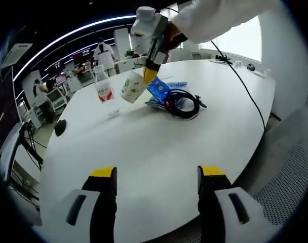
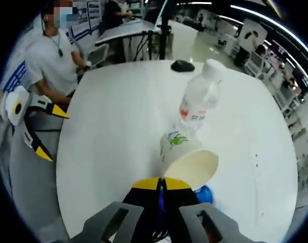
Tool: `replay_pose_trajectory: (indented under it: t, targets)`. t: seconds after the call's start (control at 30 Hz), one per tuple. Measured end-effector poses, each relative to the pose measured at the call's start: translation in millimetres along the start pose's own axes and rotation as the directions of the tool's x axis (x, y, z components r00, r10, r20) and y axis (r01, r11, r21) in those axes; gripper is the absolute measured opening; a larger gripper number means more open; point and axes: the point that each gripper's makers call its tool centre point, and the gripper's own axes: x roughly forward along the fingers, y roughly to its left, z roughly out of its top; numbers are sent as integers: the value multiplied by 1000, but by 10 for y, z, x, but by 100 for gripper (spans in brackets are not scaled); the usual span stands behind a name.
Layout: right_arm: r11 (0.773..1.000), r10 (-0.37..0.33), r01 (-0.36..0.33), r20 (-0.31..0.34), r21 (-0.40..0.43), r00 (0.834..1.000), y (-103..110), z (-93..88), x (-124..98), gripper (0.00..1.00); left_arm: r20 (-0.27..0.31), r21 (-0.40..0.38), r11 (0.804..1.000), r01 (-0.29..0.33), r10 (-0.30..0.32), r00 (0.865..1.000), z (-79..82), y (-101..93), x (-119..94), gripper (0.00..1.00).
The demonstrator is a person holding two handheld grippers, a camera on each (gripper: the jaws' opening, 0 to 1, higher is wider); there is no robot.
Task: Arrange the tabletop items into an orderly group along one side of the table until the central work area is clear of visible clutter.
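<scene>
My right gripper (image 2: 161, 185) is shut on the rim of a paper cup (image 2: 187, 158) with a green print, holding it tilted above the white table (image 2: 108, 152). In the left gripper view, the cup (image 1: 132, 87) hangs from that gripper (image 1: 149, 75) just left of a blue packet (image 1: 158, 89) and a coiled black cable (image 1: 182, 104). A clear water bottle (image 1: 103, 83) with a red label stands upright beyond the cup, also seen as the bottle (image 2: 198, 98). My left gripper (image 1: 157, 174) is open over bare table near its edge, with nothing between its fingers.
A black mouse (image 1: 60, 126) lies near the table's far left rim, and a small pale scrap (image 1: 112, 113) lies by the bottle. A thin black cord (image 1: 245, 88) runs across the right side. A mesh chair (image 1: 291, 177) stands at lower right. People and desks fill the background.
</scene>
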Motion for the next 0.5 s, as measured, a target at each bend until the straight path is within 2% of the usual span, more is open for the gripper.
replay_pose_trajectory:
  t: [0.17,0.33,0.5]
  targets:
    - [1000,19,-19,-23,13,1000,-42,9,44,0,-17,7,1000,3,-2,1000,-35,-2,8,63]
    - [1000,1,-3,-119,-17,993,-53,-116,32,0,-15,6,1000,-7,7,1000,-33,17,17,62]
    - [1000,-1,-3,-166,-25,986,-135,-87,55,0,-8,5,1000,-14,14,1000,-11,26,8,60]
